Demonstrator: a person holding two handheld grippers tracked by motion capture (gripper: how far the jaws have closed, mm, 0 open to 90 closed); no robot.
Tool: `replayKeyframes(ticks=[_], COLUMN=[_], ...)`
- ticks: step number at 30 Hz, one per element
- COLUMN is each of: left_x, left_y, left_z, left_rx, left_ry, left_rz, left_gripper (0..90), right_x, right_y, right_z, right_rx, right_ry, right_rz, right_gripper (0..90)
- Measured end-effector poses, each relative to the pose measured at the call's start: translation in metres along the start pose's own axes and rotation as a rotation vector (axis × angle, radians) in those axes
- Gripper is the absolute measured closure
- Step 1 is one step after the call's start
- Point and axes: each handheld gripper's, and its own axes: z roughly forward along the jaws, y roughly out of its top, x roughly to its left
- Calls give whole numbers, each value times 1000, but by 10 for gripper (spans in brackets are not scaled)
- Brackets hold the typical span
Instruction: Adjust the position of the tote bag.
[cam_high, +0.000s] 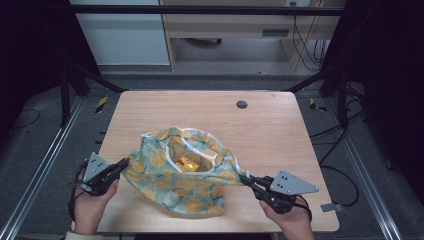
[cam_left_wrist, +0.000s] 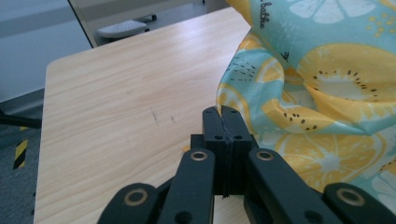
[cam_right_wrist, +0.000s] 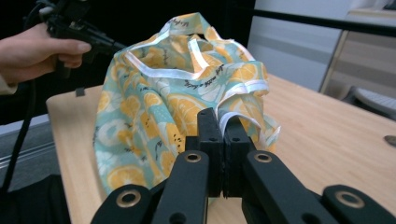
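A citrus-print cloth bag is held stretched over the near half of the table. Its left edge is pinched by the left gripper and its right edge by the right gripper. The far half of the tabletop lies bare. Script on the print is seen, too small to read.

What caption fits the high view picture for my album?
Two claws, the left claw and right claw, pinch opposite edges of a citrus-print cloth bag on a wooden table.
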Motion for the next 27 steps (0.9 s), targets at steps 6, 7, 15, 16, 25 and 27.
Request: replayKeyframes(ticks=[6, 7, 15, 16, 25, 27], left_x=[1, 1, 10, 11, 17, 18], left_y=[-8, -9, -15, -16, -20, -21], left_z=[3, 4, 11, 12, 17, 18], left_rx=[54, 59, 95, 100, 151, 165], left_ry=[1, 1, 4, 5, 6, 1], left_rz=[-21, -23, -54, -57, -65, -61], left_gripper=[900, 900, 900, 900, 900, 900], right_x=[7, 8, 18, 18, 26, 23], right_y=[-11, -12, -21, -21, -31, -37], right_z=[5, 5, 14, 14, 27, 32], right_rx=[41, 47, 70, 70, 174, 222], right_ry=[45, 51, 133, 133, 205, 198], right_rz=[1, 5, 14, 14, -6, 6], right_gripper=[893, 893, 893, 893, 892, 892])
